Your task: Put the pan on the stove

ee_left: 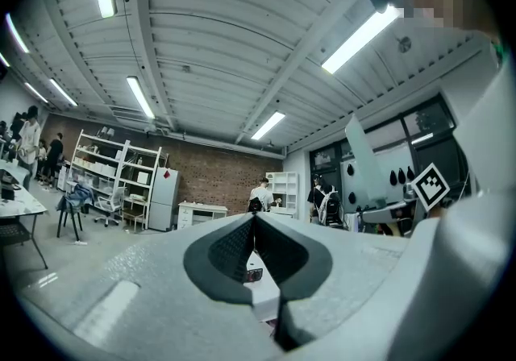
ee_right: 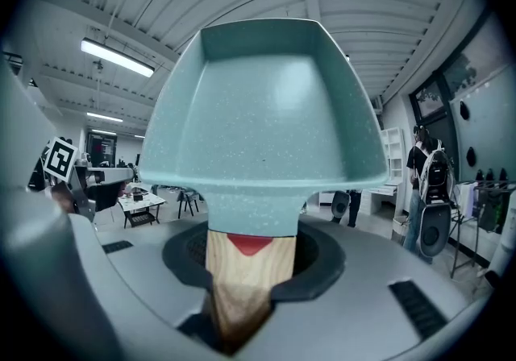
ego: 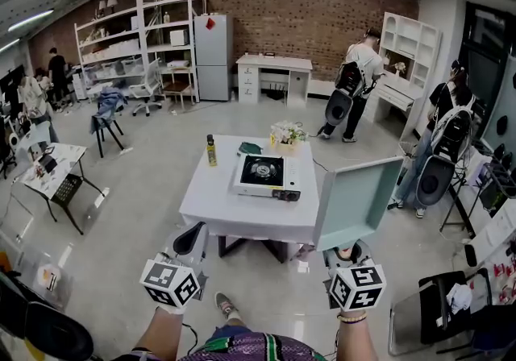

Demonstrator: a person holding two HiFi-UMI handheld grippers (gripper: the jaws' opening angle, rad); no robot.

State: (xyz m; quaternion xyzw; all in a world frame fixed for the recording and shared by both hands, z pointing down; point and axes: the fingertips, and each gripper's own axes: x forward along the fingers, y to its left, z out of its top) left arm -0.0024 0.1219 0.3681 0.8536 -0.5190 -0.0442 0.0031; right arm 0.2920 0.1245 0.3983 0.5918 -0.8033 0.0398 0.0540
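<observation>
Our right hand-held gripper [ego: 349, 258] is squeezed on the wooden handle [ee_right: 242, 275] of the blue-green pan [ego: 355, 201]. The pan points away from us, toward the far side. The stove [ego: 263, 173] sits on the bench [ego: 234, 214], farther off and to the left. Our left hand-held gripper [ego: 190, 240] is closed on nothing.

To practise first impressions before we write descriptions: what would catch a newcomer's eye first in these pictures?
A big teal pan stands upright in the right foreground, its wooden handle clamped in the right hand-held gripper. Beyond it, a portable stove sits on a white table in the middle of the open room.
</observation>
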